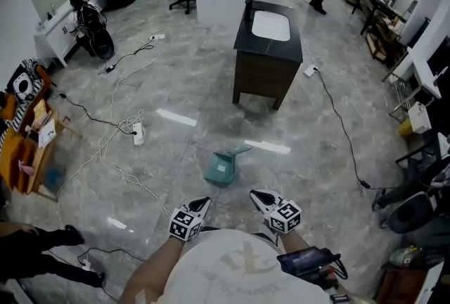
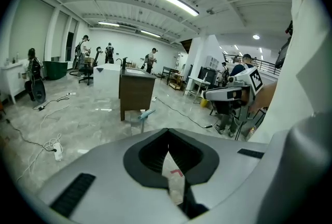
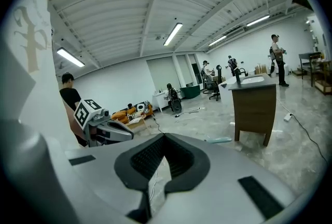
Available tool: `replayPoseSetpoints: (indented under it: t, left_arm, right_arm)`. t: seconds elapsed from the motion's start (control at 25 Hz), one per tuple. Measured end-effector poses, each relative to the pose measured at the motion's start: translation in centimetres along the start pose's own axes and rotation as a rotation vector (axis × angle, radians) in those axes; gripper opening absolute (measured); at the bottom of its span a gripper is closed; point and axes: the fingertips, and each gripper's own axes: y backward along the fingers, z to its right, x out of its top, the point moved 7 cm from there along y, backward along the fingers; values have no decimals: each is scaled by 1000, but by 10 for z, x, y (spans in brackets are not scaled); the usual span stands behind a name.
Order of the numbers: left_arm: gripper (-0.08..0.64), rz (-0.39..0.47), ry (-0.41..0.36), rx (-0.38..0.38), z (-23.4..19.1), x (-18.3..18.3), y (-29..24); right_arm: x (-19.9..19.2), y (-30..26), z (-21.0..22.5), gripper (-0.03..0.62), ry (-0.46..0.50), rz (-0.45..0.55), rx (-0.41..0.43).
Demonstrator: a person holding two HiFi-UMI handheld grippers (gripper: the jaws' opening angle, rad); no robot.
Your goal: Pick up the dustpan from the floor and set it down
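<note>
The teal dustpan (image 1: 223, 166) lies on the grey marble floor ahead of me, its handle pointing to the upper right. My left gripper (image 1: 203, 202) and right gripper (image 1: 257, 195) are held close to my body, well short of the dustpan, one either side of it. Both have their jaws together with nothing between them. In the left gripper view the left gripper (image 2: 167, 132) is shut, and the dustpan (image 2: 143, 113) shows small beyond it. In the right gripper view the right gripper (image 3: 163, 137) is shut too, with the dustpan handle (image 3: 220, 140) beyond it on the floor.
A dark cabinet with a white sink (image 1: 268, 49) stands beyond the dustpan. Cables and a power strip (image 1: 138, 132) trail over the floor at left, and another cable (image 1: 342, 128) runs at right. An orange rack (image 1: 27, 148) is at far left, chairs (image 1: 415, 207) at right.
</note>
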Motion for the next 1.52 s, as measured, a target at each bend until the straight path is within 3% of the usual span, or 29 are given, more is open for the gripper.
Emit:
replayPoseSetpoints:
  t: [0.2,0.44,1.0,1.28,1.52]
  left_arm:
    - [12,16,11,2,-17,-5,15]
    - [12,24,28,14,-39,-19,39]
    - [12,45,67,34,-89,-45,93]
    - [12,55,97,69,-109,-56,107]
    - [12,51,121,92,-118,-60,109]
  right_arm:
    - [1,-14,-10,17,1,-29,-19]
    - [6,-43,-42,17,85,-78,0]
    - [9,-85,-87,17,77,-92,-47]
    - [12,-99,-85,17,85,-110,-64]
    - [15,-122,-82,17,84,-123,-26]
